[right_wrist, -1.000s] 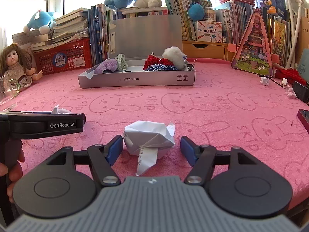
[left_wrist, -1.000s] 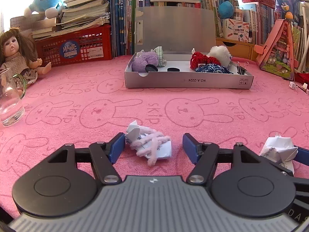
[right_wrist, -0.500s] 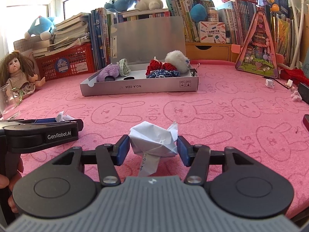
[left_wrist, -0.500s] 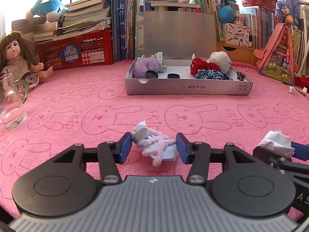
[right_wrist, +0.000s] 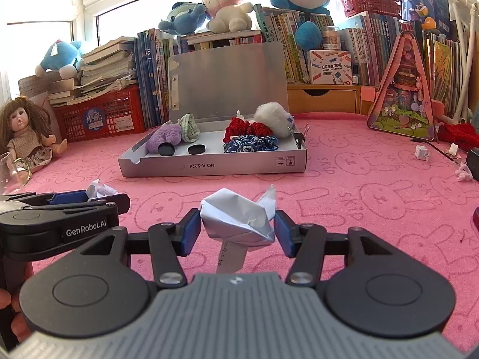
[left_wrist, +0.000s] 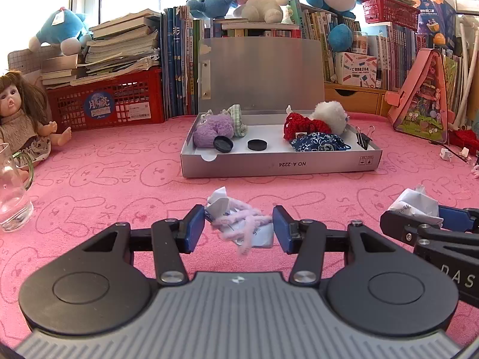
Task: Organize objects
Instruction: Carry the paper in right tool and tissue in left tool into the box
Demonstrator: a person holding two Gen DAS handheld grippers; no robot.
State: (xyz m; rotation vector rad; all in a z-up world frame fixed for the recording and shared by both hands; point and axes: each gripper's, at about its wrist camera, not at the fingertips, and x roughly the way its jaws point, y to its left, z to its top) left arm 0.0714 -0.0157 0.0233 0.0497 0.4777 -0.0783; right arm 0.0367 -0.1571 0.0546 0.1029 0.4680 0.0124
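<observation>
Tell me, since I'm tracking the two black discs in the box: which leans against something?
The left black disc, propped tilted against the purple plush. The other disc lies flat on the box floor, apart.

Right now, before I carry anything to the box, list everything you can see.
Crumpled paper with pink yarn: 1, white and pink, between left fingers.
Crumpled paper: 1, white, between right fingers.
Grey box: 1, lid open, centre of pink cloth.
Black discs: 2, in box.
Purple plush: 1, box left.
Red knit: 1, box right.
Blue patterned pouch: 1, box right.
Binder clip: 1, black, box right edge.
Doll: 1, far left.
Glass jug: 1, clear, left.
Left hand-held gripper: shut on paper.
Right hand-held gripper: shut on paper.
</observation>
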